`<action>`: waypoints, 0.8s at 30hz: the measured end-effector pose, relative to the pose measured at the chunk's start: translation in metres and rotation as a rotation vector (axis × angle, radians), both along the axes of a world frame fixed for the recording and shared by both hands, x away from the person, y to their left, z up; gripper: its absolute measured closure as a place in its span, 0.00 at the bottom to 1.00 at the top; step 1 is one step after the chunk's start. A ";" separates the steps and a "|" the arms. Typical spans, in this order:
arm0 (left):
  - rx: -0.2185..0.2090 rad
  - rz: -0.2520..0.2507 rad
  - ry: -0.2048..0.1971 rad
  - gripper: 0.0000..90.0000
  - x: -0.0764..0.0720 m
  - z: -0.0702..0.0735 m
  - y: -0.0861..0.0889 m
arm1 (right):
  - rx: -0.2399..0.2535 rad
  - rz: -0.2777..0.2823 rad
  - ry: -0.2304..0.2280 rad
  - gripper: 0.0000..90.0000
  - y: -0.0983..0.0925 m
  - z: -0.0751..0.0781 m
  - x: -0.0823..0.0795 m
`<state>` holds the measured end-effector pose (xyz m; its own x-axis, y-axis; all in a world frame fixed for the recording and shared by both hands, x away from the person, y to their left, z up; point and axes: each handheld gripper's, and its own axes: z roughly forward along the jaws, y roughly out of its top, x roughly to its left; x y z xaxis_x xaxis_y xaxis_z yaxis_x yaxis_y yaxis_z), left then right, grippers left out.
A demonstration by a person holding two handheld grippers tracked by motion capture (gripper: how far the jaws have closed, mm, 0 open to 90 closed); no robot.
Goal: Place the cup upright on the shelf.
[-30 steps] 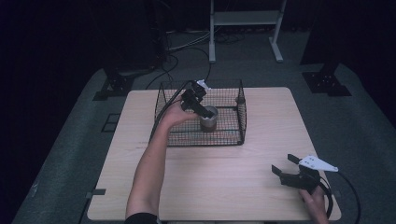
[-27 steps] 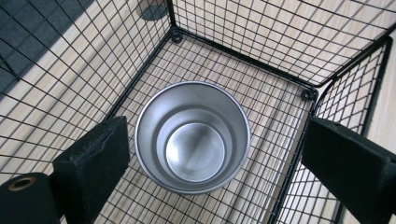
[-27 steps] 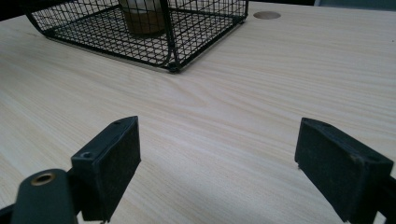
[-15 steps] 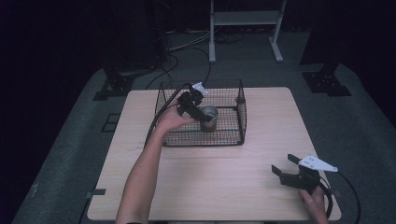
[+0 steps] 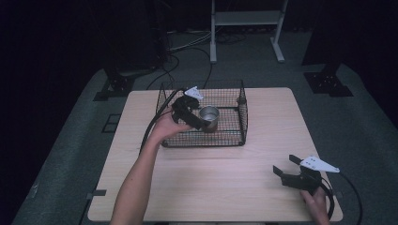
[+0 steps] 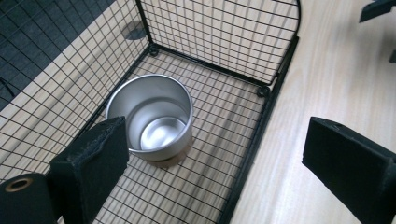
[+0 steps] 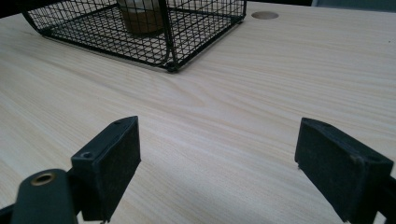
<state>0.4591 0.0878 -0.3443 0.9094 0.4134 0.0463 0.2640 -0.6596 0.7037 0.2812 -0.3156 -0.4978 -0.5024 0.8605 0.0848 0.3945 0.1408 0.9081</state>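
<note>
Metal cup [image 6: 152, 116] stands upright on the floor of the wire basket [image 5: 242, 117], near the basket's middle, mouth up, empty. My left gripper [image 5: 199, 123] hangs just over it inside the basket, jaws spread wide; in the left gripper view one pad sits beside the cup's rim, the other out past the basket's side wall, over the table [image 5: 263, 187]. Nothing is pinched.

I read this as either the release just after setting the cup in, or the approach to pick it out; I cannot tell which from this alone. If a pick: I need to bring both pads astride the cup's wall, clear of the wire, then close. If a release: lift straight up so the near pad does not tip the cup.

Left forearm reaches forward, wrist bent over the basket's near wall. Right gripper [image 5: 293, 172] rests low at the table's near right corner, jaws spread, holding nothing, well apart from the basket.
</note>
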 end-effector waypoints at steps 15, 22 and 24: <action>-0.016 -0.031 -0.033 0.07 -0.037 0.001 0.012 | 0.000 -0.004 0.001 0.15 0.000 0.000 0.000; -0.015 -0.031 -0.036 0.07 -0.054 -0.001 0.021 | -0.003 -0.005 -0.001 0.15 0.000 0.000 0.000; -0.019 -0.032 -0.037 0.07 -0.058 -0.003 0.024 | -0.005 -0.004 -0.002 0.15 0.000 0.000 0.000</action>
<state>0.4007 0.1115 -0.3473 0.9199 0.3854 0.0724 0.2168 -0.6537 0.7251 0.2815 -0.3154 -0.4978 -0.4988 0.8631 0.0792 0.3930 0.1438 0.9082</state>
